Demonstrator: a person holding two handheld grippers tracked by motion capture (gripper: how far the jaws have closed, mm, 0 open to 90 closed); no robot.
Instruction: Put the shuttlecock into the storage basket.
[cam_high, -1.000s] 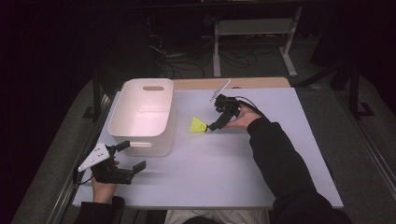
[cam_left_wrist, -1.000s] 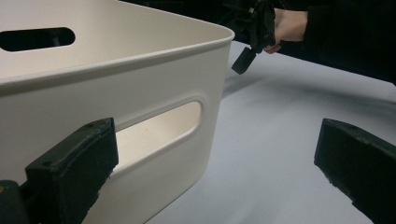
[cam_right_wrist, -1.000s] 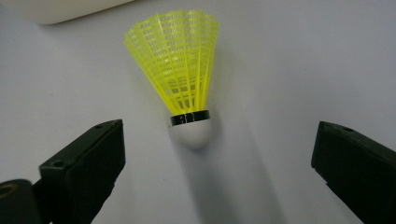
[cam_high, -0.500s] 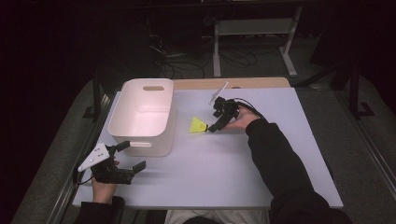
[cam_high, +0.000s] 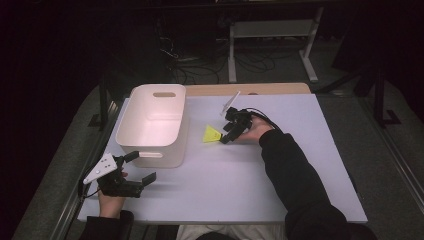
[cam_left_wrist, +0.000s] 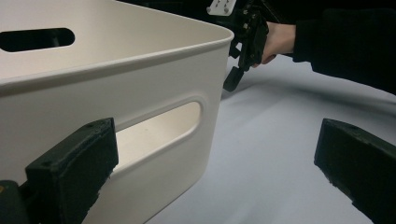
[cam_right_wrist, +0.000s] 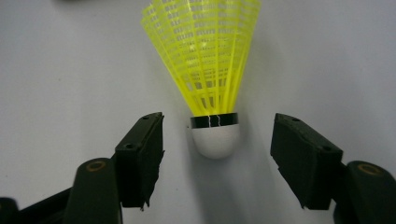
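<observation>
A yellow shuttlecock (cam_right_wrist: 212, 84) lies on the pale table (cam_high: 300, 165), its white cork between the jaws of the right gripper (cam_right_wrist: 217, 151), which have just been closing but are not yet touching it. The left gripper (cam_left_wrist: 215, 172) gapes, unclenched, beside a white bin (cam_high: 152, 122) (no readable lettering anywhere). The room behind is dark, with cables on the floor.

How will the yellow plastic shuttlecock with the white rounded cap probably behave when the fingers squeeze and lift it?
The yellow plastic shuttlecock with the white rounded cap is probably very light, since its skirt is open mesh. That thin mesh would likely flex if squeezed, so the cap looks like the firmer place to grip. Lying on its side on the pale table, it may roll in a curve if nudged by the right gripper's fingers.
</observation>
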